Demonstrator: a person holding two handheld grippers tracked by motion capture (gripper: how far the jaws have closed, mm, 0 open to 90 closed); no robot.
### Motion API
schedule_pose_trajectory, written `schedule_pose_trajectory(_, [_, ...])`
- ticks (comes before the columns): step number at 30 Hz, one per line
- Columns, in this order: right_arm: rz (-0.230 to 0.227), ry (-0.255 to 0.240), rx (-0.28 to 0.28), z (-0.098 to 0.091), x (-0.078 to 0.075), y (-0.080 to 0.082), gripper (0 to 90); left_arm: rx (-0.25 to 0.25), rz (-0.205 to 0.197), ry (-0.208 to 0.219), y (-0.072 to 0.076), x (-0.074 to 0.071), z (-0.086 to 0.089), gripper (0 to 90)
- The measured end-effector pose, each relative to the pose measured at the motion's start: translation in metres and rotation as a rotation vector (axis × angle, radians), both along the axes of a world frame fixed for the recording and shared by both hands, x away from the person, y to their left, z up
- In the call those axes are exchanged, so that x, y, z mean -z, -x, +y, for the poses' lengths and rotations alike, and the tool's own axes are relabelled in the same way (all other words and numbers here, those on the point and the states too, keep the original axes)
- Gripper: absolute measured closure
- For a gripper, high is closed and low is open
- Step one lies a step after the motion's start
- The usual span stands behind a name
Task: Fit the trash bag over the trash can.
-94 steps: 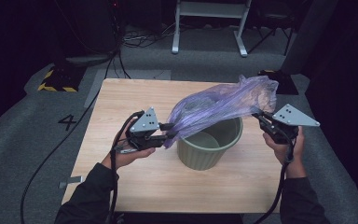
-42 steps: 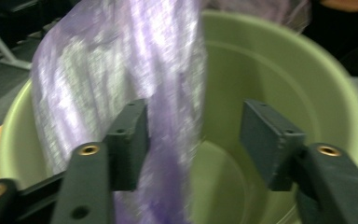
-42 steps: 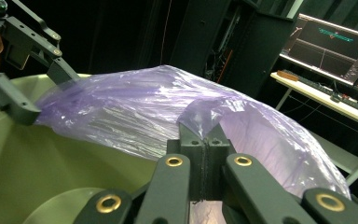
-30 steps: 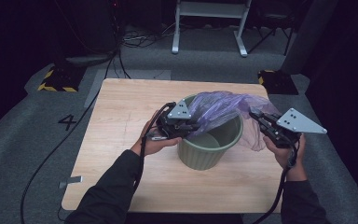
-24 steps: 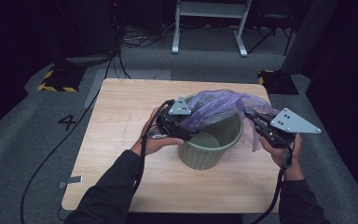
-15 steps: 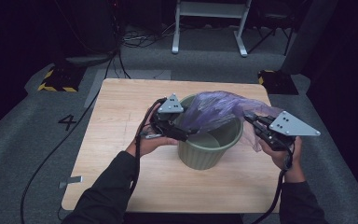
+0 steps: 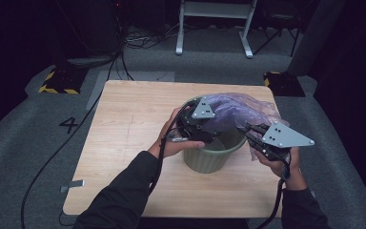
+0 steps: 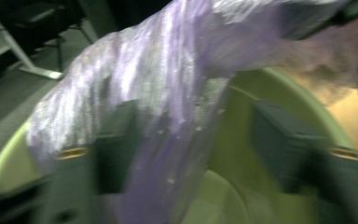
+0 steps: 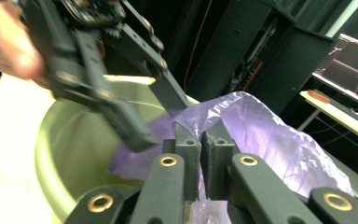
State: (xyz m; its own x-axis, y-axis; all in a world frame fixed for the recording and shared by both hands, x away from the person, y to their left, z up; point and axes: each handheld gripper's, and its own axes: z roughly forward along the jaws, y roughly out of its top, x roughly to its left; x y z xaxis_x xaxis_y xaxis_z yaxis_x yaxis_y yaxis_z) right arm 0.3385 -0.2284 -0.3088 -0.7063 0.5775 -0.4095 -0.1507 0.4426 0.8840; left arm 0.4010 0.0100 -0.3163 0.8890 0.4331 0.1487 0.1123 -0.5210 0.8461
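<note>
A green bin [image 7: 213, 155] stands on the wooden counter [image 7: 128, 124], a bit right of the middle. A thin purple bag [image 7: 240, 110] lies over the far right part of the bin's rim and hangs partly down inside.

The left hand [image 7: 170, 143] reaches in from the bottom, with the dark sleeve [image 7: 119, 195] slanting up toward the bin. The hand rests against the bin's left side, and the left gripper [image 7: 201, 128] points over the rim into the bin's mouth. In the left gripper view, its two fingers [image 8: 279, 140] are spread wide apart, and a strip of the purple bag [image 8: 168, 107] hangs down between them — the picture is blurry, so I cannot tell if they touch the bag.

The right hand [image 7: 279, 164] sits at the bin's right side, near the counter's right edge, with the wrist bent so the right gripper [image 7: 250, 133] points left toward the bin's rim. In the right gripper view, the right gripper [image 9: 200, 144] has its fingers [image 9: 188, 150] pressed close together, pinching a fold of the bag [image 9: 261, 126] just above the bin [image 9: 65, 154]. The left gripper [image 9: 121, 88] shows there too, reaching over the bin from the upper left.

The counter stands on a grey carpet floor [image 7: 24, 143].
</note>
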Motion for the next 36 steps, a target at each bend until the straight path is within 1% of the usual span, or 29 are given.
schedule_pose_trajectory(1, [-0.001, -0.015, 0.003, 0.001, 0.000, 0.001, 84.0, 0.012, 0.003, 0.003, 0.001, 0.001, 0.001, 62.1])
schedule_pose_trajectory(2, [-0.001, -0.015, 0.003, 0.001, 0.000, 0.001, 84.0, 0.020, 0.001, -0.001, 0.002, 0.001, 0.002, 62.1])
schedule_pose_trajectory(4, [-0.001, -0.019, -0.001, 0.001, 0.001, 0.002, 83.9, 0.023, -0.021, -0.004, 0.004, 0.003, 0.004, 73.3])
schedule_pose_trajectory(5, [-0.001, -0.022, 0.000, 0.000, 0.001, 0.003, 83.9, 0.027, -0.024, -0.002, 0.005, 0.003, 0.006, 78.5])
schedule_pose_trajectory(6, [0.002, -0.026, -0.004, 0.000, 0.002, 0.003, 83.8, 0.032, -0.028, 0.000, 0.006, 0.004, 0.008, 86.3])
schedule_pose_trajectory(7, [0.002, -0.026, -0.004, 0.000, 0.002, 0.003, 83.8, 0.031, -0.033, 0.003, 0.006, 0.005, 0.010, 86.3])
schedule_pose_trajectory(8, [0.002, -0.026, -0.003, 0.001, 0.003, 0.004, 83.2, 0.032, -0.034, 0.003, 0.006, 0.005, 0.011, 89.3])
schedule_pose_trajectory(9, [0.003, -0.026, -0.003, 0.001, 0.003, 0.004, 83.2, 0.040, -0.027, 0.004, 0.006, 0.005, 0.013, 89.5])
schedule_pose_trajectory(11, [0.007, -0.031, -0.007, 0.001, 0.004, 0.004, 83.2, 0.036, -0.036, 0.007, 0.007, 0.006, 0.015, 89.7])
schedule_pose_trajectory(13, [0.008, -0.025, -0.009, 0.003, 0.005, 0.004, 84.8, 0.038, -0.028, 0.026, 0.007, 0.007, 0.019, 88.9])
schedule_pose_trajectory(14, [0.011, -0.021, -0.017, 0.004, 0.005, 0.004, 87.3, 0.045, -0.023, 0.034, 0.007, 0.007, 0.019, 69.9])
schedule_pose_trajectory(17, [0.027, -0.024, -0.029, 0.007, 0.003, 0.003, 88.3, 0.054, -0.014, 0.049, 0.008, 0.006, 0.017, 39.8])
schedule_pose_trajectory(18, [0.027, -0.024, -0.029, 0.007, 0.003, 0.003, 88.3, 0.053, -0.007, 0.051, 0.010, 0.006, 0.015, 39.8])
schedule_pose_trajectory(19, [0.031, -0.030, -0.035, 0.008, 0.002, 0.003, 88.7, 0.046, -0.005, 0.050, 0.011, 0.006, 0.012, 32.0])
schedule_pose_trajectory(21, [0.034, -0.036, -0.040, 0.010, 0.000, 0.004, 88.7, 0.034, -0.015, 0.039, 0.015, 0.006, 0.005, 26.1])
schedule_pose_trajectory(22, [0.033, -0.037, -0.045, 0.011, -0.001, 0.004, 88.7, 0.036, -0.023, 0.035, 0.016, 0.005, 0.003, 24.6])
schedule_pose_trajectory(23, [0.032, -0.039, -0.050, 0.012, -0.002, 0.005, 88.8, 0.032, -0.027, 0.033, 0.017, 0.004, 0.001, 25.5])
schedule_pose_trajectory(24, [0.027, -0.039, -0.052, 0.013, -0.003, 0.006, 88.9, 0.018, -0.035, 0.022, 0.018, 0.004, 0.000, 27.7])
schedule_pose_trajectory(25, [0.029, -0.037, -0.057, 0.014, -0.004, 0.008, 88.9, 0.011, -0.044, 0.019, 0.019, 0.003, -0.001, 36.6])
schedule_pose_trajectory(26, [0.028, -0.039, -0.069, 0.016, -0.006, 0.010, 88.9, 0.017, -0.046, 0.021, 0.019, 0.002, -0.001, 50.4])
schedule_pose_trajectory(27, [0.033, -0.042, -0.074, 0.016, -0.006, 0.011, 88.9, 0.014, -0.081, 0.010, 0.022, 0.002, -0.001, 62.3])
schedule_pose_trajectory(28, [0.033, -0.042, -0.074, 0.016, -0.006, 0.011, 88.9, 0.014, -0.081, 0.010, 0.022, 0.002, -0.001, 72.1])
schedule_pose_trajectory(29, [0.038, -0.047, -0.080, 0.016, -0.007, 0.012, 88.5, 0.016, -0.104, 0.004, 0.023, 0.002, -0.001, 72.1])
schedule_pose_trajectory(31, [0.051, -0.060, -0.094, 0.016, -0.007, 0.012, 86.9, 0.018, -0.124, 0.009, 0.025, 0.001, 0.000, 82.8])
schedule_pose_trajectory(32, [0.057, -0.067, -0.099, 0.015, -0.007, 0.012, 86.0, 0.018, -0.131, 0.009, 0.026, 0.000, 0.001, 86.7])
schedule_pose_trajectory(34, [0.069, -0.076, -0.092, 0.013, -0.006, 0.011, 80.8, 0.009, -0.129, 0.011, 0.025, 0.000, 0.003, 89.6])
schedule_pose_trajectory(35, [0.069, -0.076, -0.092, 0.013, -0.006, 0.011, 80.8, 0.001, -0.132, 0.006, 0.024, 0.001, 0.005, 89.6])
schedule_pose_trajectory(36, [0.073, -0.080, -0.096, 0.012, -0.005, 0.010, 77.8, -0.002, -0.133, 0.003, 0.024, 0.001, 0.006, 89.7])
